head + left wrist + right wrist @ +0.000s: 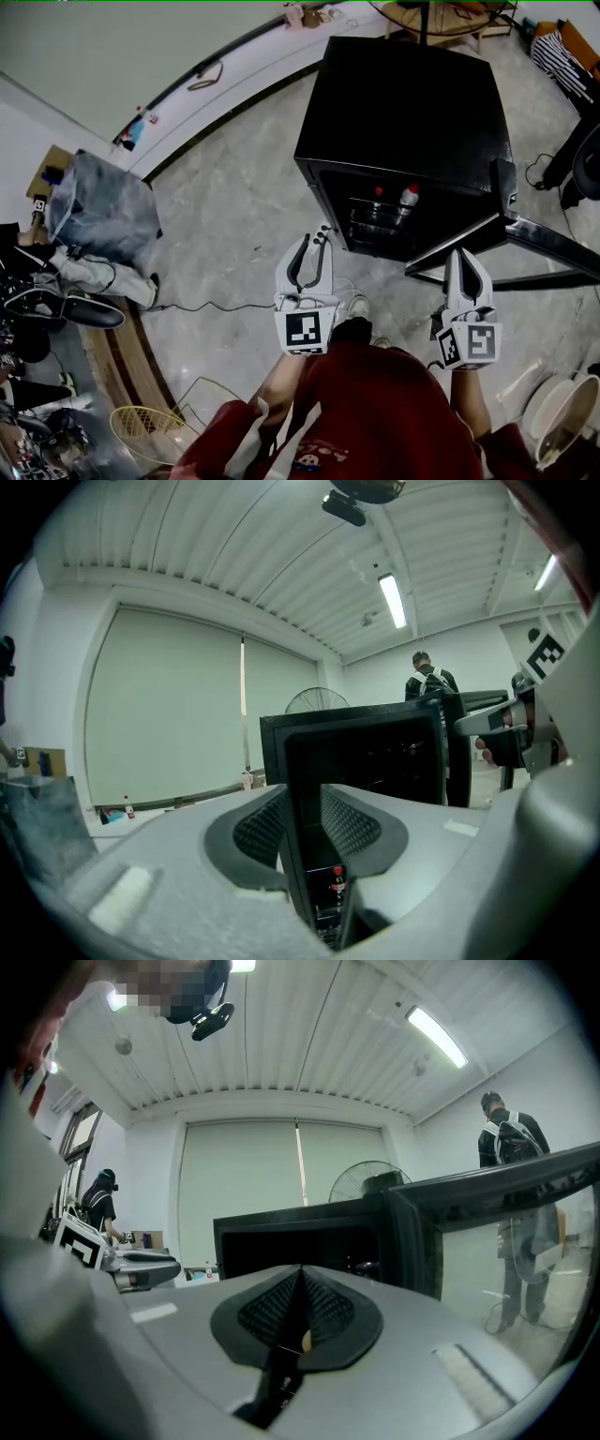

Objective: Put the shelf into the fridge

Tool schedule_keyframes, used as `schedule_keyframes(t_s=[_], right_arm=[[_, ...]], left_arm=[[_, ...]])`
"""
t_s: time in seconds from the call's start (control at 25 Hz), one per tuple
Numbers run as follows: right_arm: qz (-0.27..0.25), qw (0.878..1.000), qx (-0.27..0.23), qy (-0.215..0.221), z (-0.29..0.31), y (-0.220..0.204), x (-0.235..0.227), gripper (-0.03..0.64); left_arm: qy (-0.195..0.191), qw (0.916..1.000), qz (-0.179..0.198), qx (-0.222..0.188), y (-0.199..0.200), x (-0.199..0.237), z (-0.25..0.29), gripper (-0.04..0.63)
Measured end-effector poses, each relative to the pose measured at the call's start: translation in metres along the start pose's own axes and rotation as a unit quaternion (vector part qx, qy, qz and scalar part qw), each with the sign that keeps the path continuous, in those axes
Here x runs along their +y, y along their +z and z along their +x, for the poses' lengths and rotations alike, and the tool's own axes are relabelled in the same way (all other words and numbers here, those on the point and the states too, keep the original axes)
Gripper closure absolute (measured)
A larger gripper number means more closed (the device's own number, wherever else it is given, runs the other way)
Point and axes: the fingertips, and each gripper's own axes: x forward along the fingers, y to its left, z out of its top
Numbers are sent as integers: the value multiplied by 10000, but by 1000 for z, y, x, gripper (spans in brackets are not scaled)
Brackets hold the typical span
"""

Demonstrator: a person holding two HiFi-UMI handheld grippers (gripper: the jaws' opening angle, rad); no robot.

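The black fridge (403, 103) stands on the floor ahead of me with its door (511, 234) swung open to the right. Two bottles (407, 198) stand inside, over what looks like a wire shelf (375, 225). My left gripper (316, 240) hovers just left of the fridge opening, jaws a narrow gap apart with nothing between them. In the left gripper view (303, 822) a bottle (338, 883) in the fridge (366, 752) shows through that gap. My right gripper (466, 255) is shut and empty below the door's edge; it points at the fridge (300, 1241) in its own view (300, 1314).
A grey bag (98, 211) and clutter lie at the left, a fan grille (150, 431) near my feet, a white bucket (562, 412) at the lower right. A cable (206, 306) crosses the floor. A person (506, 1143) stands behind the fridge.
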Motion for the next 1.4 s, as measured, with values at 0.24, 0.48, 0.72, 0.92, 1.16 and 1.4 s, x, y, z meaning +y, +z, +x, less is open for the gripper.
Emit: schedule_keyframes(t_s=[0.24, 0.48, 0.72, 0.92, 1.16, 1.4], right_arm=[[-20, 10000, 3, -11, 3, 0, -1, 617], [-166, 9999, -3, -13, 5, 3, 2, 617], [-188, 9998, 2, -52, 4, 1, 1, 617], [-189, 9998, -4, -65, 1, 1, 0, 617], [-138, 9999, -28, -94, -4, 2, -3, 617], [-118, 9999, -14, -106, -11, 0, -7, 617]], left_arm=[[-74, 9999, -14, -147, 11, 2, -1, 597], [-113, 9998, -9, -131, 10, 0, 0, 597], [-153, 9998, -38, -144, 9, -5, 1, 597], [-228, 9996, -42, -162, 12, -11, 1, 597], [-265, 9995, -13, -179, 15, -19, -2, 597], [-261, 9995, -53, -152, 15, -26, -8, 597]])
